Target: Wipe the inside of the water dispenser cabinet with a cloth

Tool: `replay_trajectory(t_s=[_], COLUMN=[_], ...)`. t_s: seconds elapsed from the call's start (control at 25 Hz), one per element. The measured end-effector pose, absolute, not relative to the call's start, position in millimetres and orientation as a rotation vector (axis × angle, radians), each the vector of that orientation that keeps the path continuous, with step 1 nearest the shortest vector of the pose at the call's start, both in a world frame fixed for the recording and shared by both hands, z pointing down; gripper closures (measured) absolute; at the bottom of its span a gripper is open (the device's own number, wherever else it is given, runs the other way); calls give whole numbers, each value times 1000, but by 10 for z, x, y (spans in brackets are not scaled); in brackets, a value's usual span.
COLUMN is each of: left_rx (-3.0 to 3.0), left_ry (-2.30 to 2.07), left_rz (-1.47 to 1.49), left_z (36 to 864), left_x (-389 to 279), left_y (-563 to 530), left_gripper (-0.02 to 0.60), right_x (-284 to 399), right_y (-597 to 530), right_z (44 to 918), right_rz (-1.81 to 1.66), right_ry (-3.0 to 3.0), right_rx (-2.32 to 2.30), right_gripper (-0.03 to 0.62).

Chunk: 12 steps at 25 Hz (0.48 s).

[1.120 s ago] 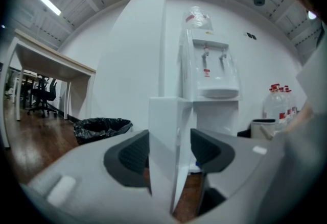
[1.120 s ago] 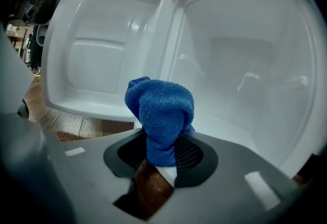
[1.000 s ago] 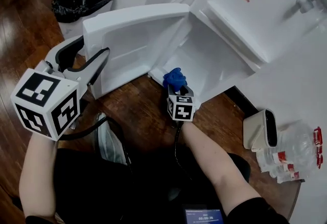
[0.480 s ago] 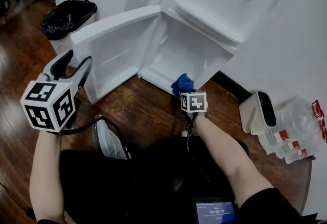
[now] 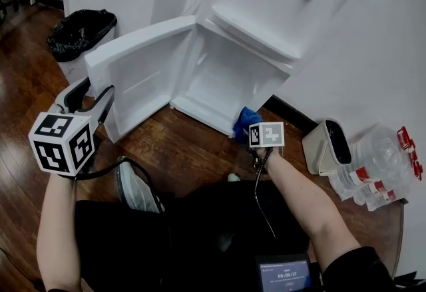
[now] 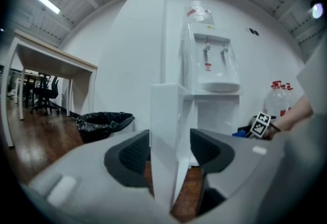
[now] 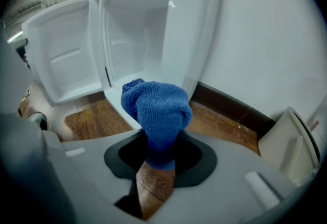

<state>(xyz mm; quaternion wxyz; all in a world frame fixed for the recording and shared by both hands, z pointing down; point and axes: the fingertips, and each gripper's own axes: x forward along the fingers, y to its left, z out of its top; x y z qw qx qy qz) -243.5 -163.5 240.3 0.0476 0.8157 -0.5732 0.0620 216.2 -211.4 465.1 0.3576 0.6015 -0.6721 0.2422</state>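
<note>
Your right claw [image 7: 161,154] has the blue cloth [image 7: 156,108] pinched between its jaws. They've just been closing in on it, and the cloth bunches up in a fat wad above the pads. The claw is tipped downward, and the cloth sits outside the cabinet [image 5: 226,81], right at the lower right corner of the opening, above the wooden floor [image 5: 193,144]. I can't tell whether it touches the white sill there.

Over on the other side, your left claw [image 6: 168,151] is clamped on the free edge of the cabinet door [image 5: 143,74]. The white panel runs straight up between the two dark pads, and the claw points about level. The door is swung wide to the left, its inner face showing, and the cabinet interior is white and open to view.

The cabinet is the bottom part of the water dispenser [image 5: 279,4], whose two taps sit above it against the white wall. A bin with a black bag [image 5: 76,24] stands left of the door. To your right, a beige container [image 5: 326,147] sits on the floor near the wall, with a cluster of red-capped water bottles [image 5: 379,174] just beside it.
</note>
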Motion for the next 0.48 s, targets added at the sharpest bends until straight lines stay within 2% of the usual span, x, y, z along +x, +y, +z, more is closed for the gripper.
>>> replay_trajectory(t_s=[0.28,0.48], left_rx=[2491,2483], left_ry=[-1749,-1757], left_rz=[189,202], left_z=[2393,2412], left_x=[-2426,-2427], left_y=[-1633,-1630], left_gripper=[333,333], right_x=[2221,2230], right_y=[-2271,-2278], right_z=[3475,2708], right_rz=[319,263], right_ry=[-1978,-2133], right_rx=[1697,1758], right_gripper=[468,468])
